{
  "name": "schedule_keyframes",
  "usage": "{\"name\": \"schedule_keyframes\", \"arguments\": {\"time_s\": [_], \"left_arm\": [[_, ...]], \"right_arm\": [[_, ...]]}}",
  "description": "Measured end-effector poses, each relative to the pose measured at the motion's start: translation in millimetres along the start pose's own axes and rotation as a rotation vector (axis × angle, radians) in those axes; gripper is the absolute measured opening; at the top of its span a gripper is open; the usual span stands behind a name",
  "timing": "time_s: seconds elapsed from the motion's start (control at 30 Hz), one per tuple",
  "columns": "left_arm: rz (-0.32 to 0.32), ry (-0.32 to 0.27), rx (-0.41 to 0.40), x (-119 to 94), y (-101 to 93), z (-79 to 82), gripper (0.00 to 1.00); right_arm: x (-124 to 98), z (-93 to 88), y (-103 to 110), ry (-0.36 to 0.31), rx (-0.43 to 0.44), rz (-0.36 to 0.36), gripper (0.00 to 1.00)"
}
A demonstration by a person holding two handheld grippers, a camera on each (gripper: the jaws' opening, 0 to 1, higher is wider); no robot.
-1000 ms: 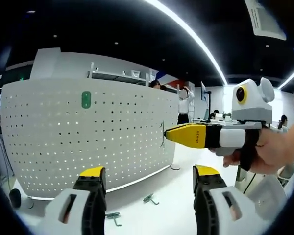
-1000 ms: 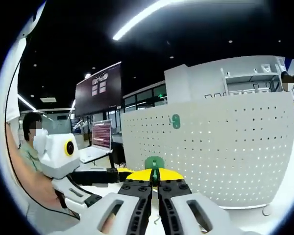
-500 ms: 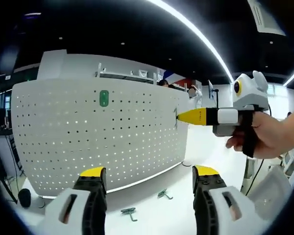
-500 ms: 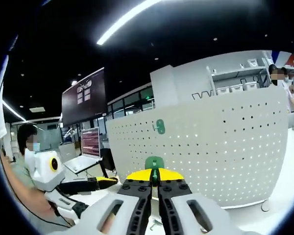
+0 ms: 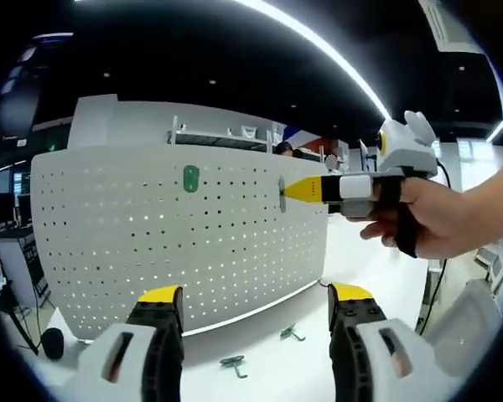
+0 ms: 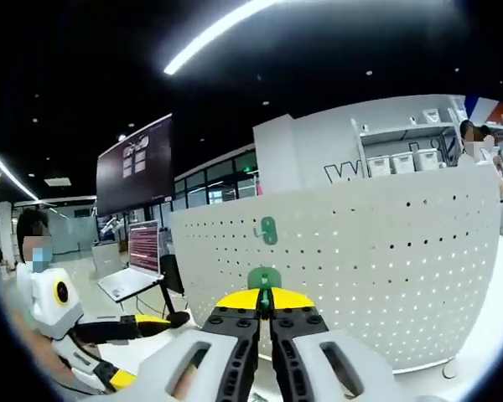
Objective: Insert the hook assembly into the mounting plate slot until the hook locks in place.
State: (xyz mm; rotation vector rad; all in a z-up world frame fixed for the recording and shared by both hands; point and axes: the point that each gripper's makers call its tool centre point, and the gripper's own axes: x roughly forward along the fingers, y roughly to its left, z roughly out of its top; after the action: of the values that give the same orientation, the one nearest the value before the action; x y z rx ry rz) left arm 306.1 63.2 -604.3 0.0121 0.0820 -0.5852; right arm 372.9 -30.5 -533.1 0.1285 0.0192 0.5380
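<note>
In the left gripper view, the left gripper (image 5: pixel 256 306) rises from the bottom edge at six o'clock, its two yellow-tipped black jaws standing wide apart with nothing between them. Beyond the jaws, on the white tabletop (image 5: pixel 318 352), lie two small loose metal hooks, one (image 5: pixel 233 365) near six o'clock and another (image 5: pixel 292 333) just right of it, both close to the foot of the board. Past them stands the upright white perforated mounting plate (image 5: pixel 134 251), a curved pegboard spreading from nine o'clock to the centre. A small green hook tab (image 5: pixel 190 177) already sits on the plate toward eleven o'clock. At two o'clock a person's hand (image 5: pixel 436 219) holds the right gripper (image 5: pixel 283 191), whose yellow tip meets the plate's face at about one o'clock, with a thin metal piece at its point.

In the right gripper view, the right gripper (image 6: pixel 265 311) has its black jaws pressed together on the green-backed hook assembly (image 6: pixel 264 280), which stands upright just above centre, close before the plate (image 6: pixel 386 276). The green tab (image 6: pixel 269 230) sits on the plate just above it, toward twelve o'clock. At eight o'clock the left gripper (image 6: pixel 163 320) reaches in from the left. Farther off, toward ten o'clock, hangs a dark wall screen (image 6: pixel 134 176).
</note>
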Motion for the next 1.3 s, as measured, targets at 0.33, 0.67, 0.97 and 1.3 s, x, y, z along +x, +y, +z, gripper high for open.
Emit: {"name": "schedule_keyframes", "arguments": {"time_s": [0.33,0.67,0.97,1.3], "left_arm": [[0.027,0.004,-0.018,-9.7,8.0,-6.1,0.73],[0.058,-0.007,-0.029,-19.7,17.7,-6.3,0.73],[0.079,-0.008,-0.054,-23.3,25.2,-7.9,0.74],[0.075,-0.018,-0.054,-23.0,24.9,-4.1,0.74]], "right_arm": [[15.3,9.1,-14.7,-0.011,-0.012,-0.055,0.01],[37.2,16.3,-22.1,-0.025,-0.028,-0.095,0.01],[52.6,19.8,-25.9,-0.027,-0.034,-0.119,0.01],[66.6,30.1,-30.6,-0.072,-0.05,-0.151,0.01]]}}
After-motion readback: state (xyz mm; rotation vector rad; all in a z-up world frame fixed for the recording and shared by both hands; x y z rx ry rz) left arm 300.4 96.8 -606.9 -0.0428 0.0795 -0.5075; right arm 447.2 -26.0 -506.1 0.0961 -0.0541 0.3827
